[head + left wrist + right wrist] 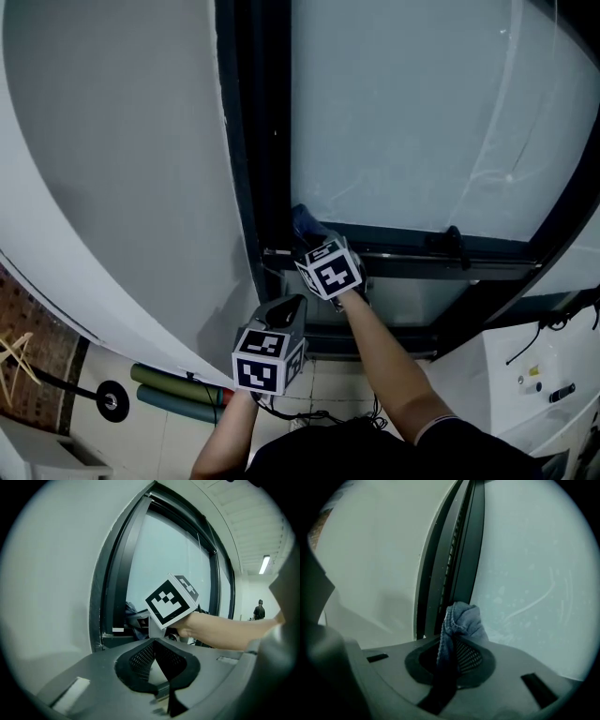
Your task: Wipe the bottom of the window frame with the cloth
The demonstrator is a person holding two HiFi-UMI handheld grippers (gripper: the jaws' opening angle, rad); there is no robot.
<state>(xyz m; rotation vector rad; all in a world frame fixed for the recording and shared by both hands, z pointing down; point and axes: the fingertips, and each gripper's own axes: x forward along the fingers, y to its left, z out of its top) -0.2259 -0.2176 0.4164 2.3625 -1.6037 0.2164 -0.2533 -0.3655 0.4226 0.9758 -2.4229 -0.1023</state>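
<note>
- Can you see the whole cloth [461,620]?
- No. From above, only a small blue bit shows. The marker cube [330,271] on the right tongs sits in front of the rest, and it hides those tongs' tips too.
- So where is the cloth?
- Down in the left bottom corner of the window frame [422,253], where the tall dark bar meets the low bar. It is right by the glass [403,112]. I can't tell if it really touches the bar or the glass.
- Who has it?
- The right tongs [451,641]. They are squeezed tight on it. The lower part of the cloth goes down into the dark gap between them, and I can't see where it ends.
- Which way does it point?
- It sticks out past the tips, toward the frame. Its long side runs the same way as the tongs. The far end is a soft, round bunch.
- And the left tongs [154,641]?
- Pressed together with nothing in them. They are lower down, back from the window, and point at the right tongs.
- Is all of the window in sight?
- No. The top and the right side are cut off.
</note>
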